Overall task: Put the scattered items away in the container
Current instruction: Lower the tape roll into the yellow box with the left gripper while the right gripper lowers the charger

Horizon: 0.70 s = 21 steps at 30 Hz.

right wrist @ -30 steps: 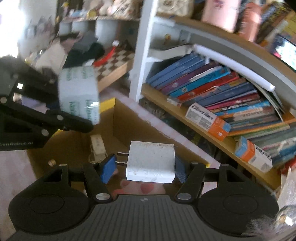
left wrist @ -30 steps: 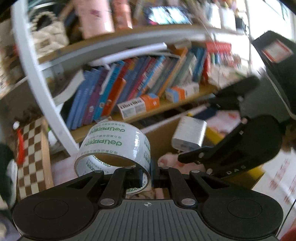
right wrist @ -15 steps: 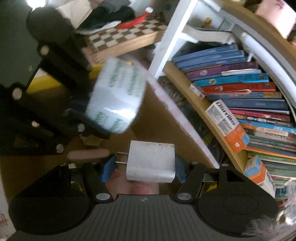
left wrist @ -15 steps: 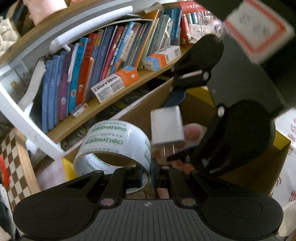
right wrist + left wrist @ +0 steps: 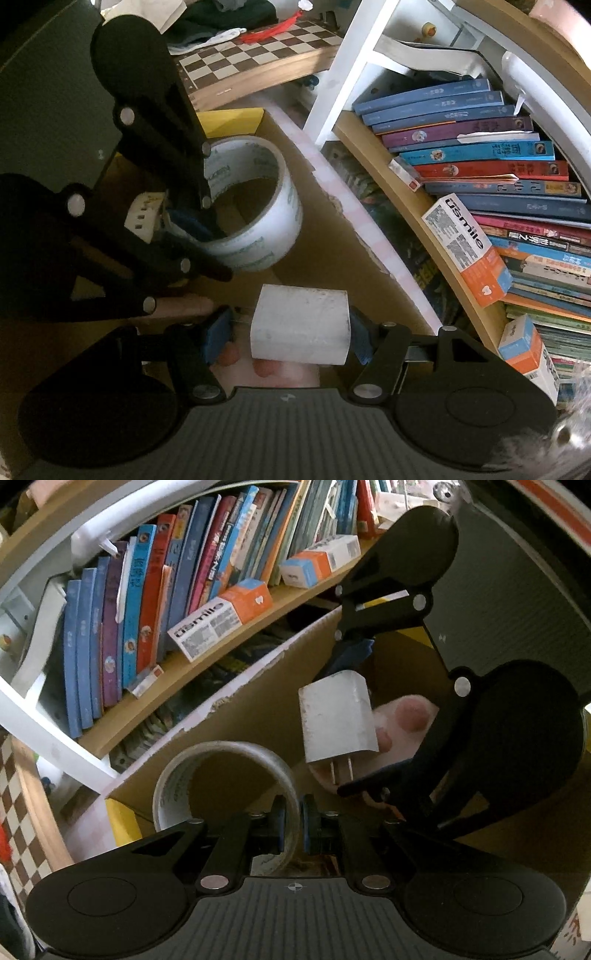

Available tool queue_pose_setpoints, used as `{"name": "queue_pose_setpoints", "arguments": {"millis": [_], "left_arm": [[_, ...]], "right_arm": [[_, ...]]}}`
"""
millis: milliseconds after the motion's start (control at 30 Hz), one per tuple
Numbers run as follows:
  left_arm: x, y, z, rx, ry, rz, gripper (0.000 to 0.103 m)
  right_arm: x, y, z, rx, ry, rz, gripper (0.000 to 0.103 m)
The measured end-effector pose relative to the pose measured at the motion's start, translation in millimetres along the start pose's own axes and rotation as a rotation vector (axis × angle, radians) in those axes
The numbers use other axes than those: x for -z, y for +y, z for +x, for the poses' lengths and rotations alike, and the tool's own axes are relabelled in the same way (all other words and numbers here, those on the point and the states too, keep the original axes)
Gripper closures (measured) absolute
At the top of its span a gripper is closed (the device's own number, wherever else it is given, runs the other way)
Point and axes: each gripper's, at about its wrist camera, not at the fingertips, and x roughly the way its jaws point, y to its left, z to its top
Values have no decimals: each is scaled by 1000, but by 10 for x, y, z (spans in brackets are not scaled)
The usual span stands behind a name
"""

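Observation:
Over the open cardboard box (image 5: 258,709) my left gripper (image 5: 293,825) pinches the wall of a clear tape roll (image 5: 229,749) with green print. Its jaws are starting to open, the tape wall still between the pads. In the right wrist view the tape roll (image 5: 258,243) hangs inside the box (image 5: 332,251) at the left gripper's (image 5: 192,225) tips. My right gripper (image 5: 290,336) is shut on a white plug charger (image 5: 299,325), its prongs pointing left. From the left wrist view the charger (image 5: 336,712) hangs low in the box, prongs down.
A pink soft item (image 5: 406,716) and a white power strip (image 5: 142,218) lie in the box. A bookshelf with upright books (image 5: 147,602) and a usmile carton (image 5: 465,247) stands right behind the box. A chessboard (image 5: 258,48) lies beyond the box's far corner.
Both grippers have sunk into the box and come close together. The views have rolled. The tape roll now tilts so I see through its core, and the charger hangs just beside it.

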Motion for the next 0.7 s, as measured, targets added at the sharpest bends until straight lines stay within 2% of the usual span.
{"name": "queue_pose_setpoints", "arguments": {"millis": [467,533,600,700], "left_arm": [[44,12,77,1,22,-9,88],[46,15,65,-12,21,-8,81],[56,24,43,-39,13,-7,64],[75,58,-18,-65,-2,-16,48]], "right_arm": [[-3,-3,61,-20,-18,0,40],[-9,5,59,-22,-16,1,40],[-2,11,58,-19,-18,-9,36],[15,12,35,-18,-25,-11,28]]}}
